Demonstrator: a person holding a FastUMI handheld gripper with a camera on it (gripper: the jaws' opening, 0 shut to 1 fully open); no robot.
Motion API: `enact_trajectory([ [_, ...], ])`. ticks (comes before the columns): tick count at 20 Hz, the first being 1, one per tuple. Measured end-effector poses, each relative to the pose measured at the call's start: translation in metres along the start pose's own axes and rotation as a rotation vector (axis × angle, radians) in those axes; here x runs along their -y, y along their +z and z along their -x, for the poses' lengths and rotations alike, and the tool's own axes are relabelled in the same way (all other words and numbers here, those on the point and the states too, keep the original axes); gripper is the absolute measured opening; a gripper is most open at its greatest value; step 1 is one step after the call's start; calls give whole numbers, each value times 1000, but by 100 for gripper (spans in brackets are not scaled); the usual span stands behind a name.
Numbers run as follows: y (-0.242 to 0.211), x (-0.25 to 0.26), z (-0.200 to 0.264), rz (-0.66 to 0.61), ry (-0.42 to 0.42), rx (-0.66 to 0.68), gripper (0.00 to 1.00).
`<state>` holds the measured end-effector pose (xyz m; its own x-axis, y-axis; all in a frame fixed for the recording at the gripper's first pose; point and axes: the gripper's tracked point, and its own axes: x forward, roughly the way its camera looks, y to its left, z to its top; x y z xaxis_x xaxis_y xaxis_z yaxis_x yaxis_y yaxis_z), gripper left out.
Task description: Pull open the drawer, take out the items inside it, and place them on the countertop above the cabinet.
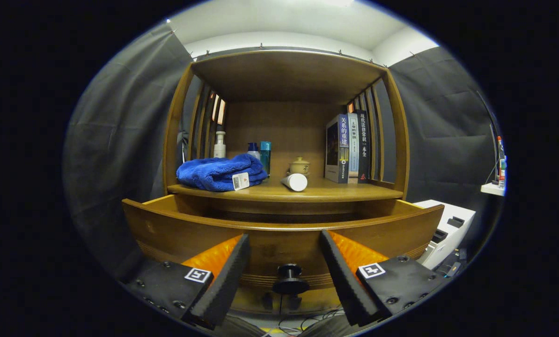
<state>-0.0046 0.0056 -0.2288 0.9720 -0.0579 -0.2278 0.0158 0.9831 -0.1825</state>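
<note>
The wooden drawer (176,231) of the cabinet stands pulled out toward me, its curved front right ahead of my fingers. Its dark round knob (289,279) sits low between my fingertips, not touched by either one. My gripper (284,241) is open and holds nothing. On the countertop (335,192) above the drawer lie a folded blue towel (218,172) with a tag and a white tube (295,181) on its side. The inside of the drawer is hidden behind its front panel.
At the back of the countertop stand a white pump bottle (219,145), two blue bottles (261,153), a small lidded pot (299,165) and several upright books (349,149). A shelf roof and slatted sides enclose it. A white machine (448,229) stands to the right.
</note>
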Motion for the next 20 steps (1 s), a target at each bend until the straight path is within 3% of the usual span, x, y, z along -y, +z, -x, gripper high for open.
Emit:
enact_trajectory([
  [20, 1, -5, -86, -17, -7, -39, 99],
])
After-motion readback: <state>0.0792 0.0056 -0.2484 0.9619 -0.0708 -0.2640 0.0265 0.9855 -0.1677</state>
